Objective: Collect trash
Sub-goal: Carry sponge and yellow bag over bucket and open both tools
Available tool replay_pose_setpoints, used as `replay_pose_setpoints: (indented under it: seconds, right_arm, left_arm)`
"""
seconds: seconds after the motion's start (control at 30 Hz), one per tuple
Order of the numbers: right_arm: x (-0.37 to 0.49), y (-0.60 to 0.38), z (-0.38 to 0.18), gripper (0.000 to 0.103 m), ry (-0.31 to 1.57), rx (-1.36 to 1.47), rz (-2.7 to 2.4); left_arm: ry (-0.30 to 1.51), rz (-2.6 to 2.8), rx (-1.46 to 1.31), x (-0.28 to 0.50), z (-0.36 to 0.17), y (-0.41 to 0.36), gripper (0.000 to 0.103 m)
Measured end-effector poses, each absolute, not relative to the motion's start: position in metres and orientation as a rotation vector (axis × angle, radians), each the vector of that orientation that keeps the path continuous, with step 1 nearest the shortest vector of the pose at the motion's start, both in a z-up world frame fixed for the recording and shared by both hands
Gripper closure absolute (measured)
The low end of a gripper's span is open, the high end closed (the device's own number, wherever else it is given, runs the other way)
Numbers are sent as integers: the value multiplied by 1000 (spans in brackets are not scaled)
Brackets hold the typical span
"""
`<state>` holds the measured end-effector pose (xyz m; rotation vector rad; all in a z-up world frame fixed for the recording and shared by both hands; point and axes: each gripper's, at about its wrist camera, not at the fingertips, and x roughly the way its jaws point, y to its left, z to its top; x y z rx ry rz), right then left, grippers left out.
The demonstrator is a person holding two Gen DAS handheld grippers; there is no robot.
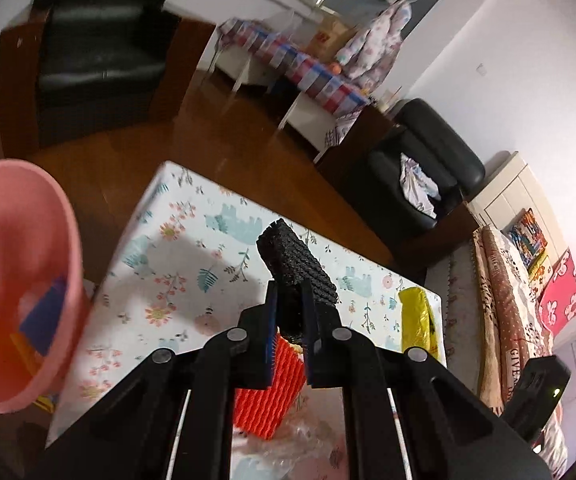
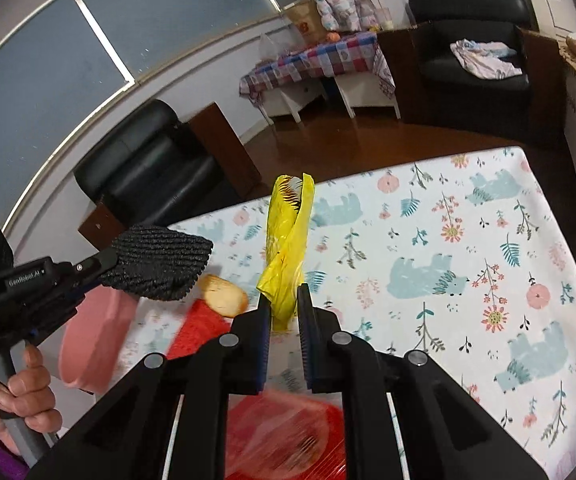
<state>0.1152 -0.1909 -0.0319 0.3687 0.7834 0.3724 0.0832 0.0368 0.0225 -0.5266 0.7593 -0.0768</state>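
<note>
My left gripper (image 1: 291, 300) is shut on a black foam net sleeve (image 1: 295, 264) and holds it above the floral table (image 1: 192, 240); it also shows in the right wrist view (image 2: 160, 260). My right gripper (image 2: 284, 300) is shut on a yellow plastic wrapper (image 2: 288, 236), lifted off the table (image 2: 447, 240). A pink bin (image 1: 12, 280) stands at the table's left, with blue and yellow trash inside. A red foam net (image 1: 266, 392) and a piece of bread (image 2: 224, 290) lie below the grippers.
Crinkled clear plastic (image 1: 288, 444) and a red wrapped pack (image 2: 284, 436) lie at the table's near edge. Black armchairs (image 1: 100, 48) (image 2: 471, 40) stand on the wooden floor beyond. A patterned couch (image 1: 503, 312) is at the right.
</note>
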Motion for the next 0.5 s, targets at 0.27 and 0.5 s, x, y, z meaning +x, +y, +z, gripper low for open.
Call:
replay_pose_setpoints:
  seconds: [0.27,0.5]
  right_arm:
    - [91,-155,3,91,749,352,468]
    - [82,-101,36,91,743,348,603]
  left_arm:
    - [619,-11,-421,31,63,59,93]
    - [508,74,-354,-17,87,87,93]
